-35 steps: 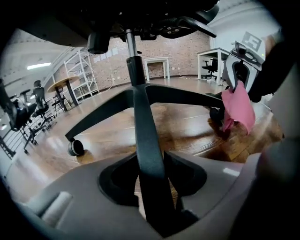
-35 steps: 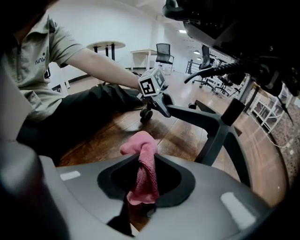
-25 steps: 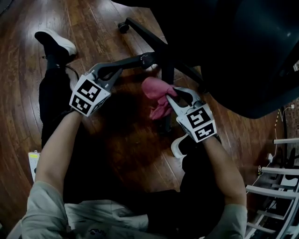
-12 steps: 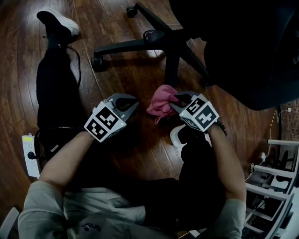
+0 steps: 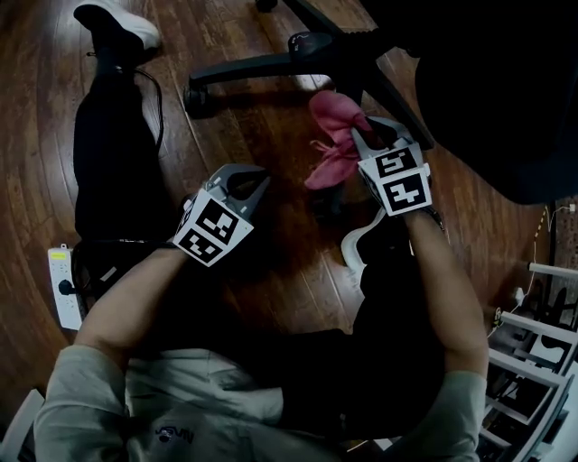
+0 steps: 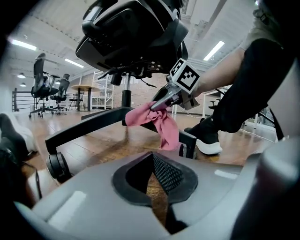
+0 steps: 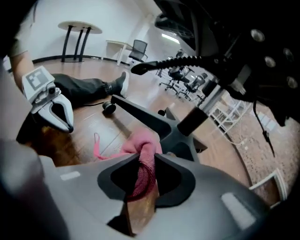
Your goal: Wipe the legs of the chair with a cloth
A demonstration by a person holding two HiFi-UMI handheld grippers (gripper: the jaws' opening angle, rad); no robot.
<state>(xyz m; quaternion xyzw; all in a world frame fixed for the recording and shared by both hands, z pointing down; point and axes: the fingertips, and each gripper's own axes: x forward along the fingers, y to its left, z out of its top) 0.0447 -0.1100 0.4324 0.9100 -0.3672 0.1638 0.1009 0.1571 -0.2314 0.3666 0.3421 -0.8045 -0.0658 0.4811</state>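
Note:
My right gripper (image 5: 364, 135) is shut on a pink cloth (image 5: 330, 135), which hangs in a bunch from its tips. The cloth (image 6: 158, 123) lies against one black leg (image 5: 390, 101) of the chair base, close to the hub (image 5: 316, 43). In the right gripper view the cloth (image 7: 143, 149) is pinched between the jaws, with the hub (image 7: 180, 137) just beyond. My left gripper (image 5: 256, 183) is shut and empty, above the floor and apart from the left leg (image 5: 253, 68) and its caster (image 5: 197, 99). It (image 7: 60, 113) also shows left in the right gripper view.
The dark chair seat (image 5: 506, 81) overhangs the upper right. The person's legs lie on the wooden floor, with white shoes (image 5: 122, 20) at the top left and beside the right arm. A white remote (image 5: 61, 289) with a cable lies left. A white rack (image 5: 533, 347) stands right.
The left gripper has drawn back from the chair's left leg toward the person. The right gripper pulled the cloth back, then carried it forward again to the near right leg.

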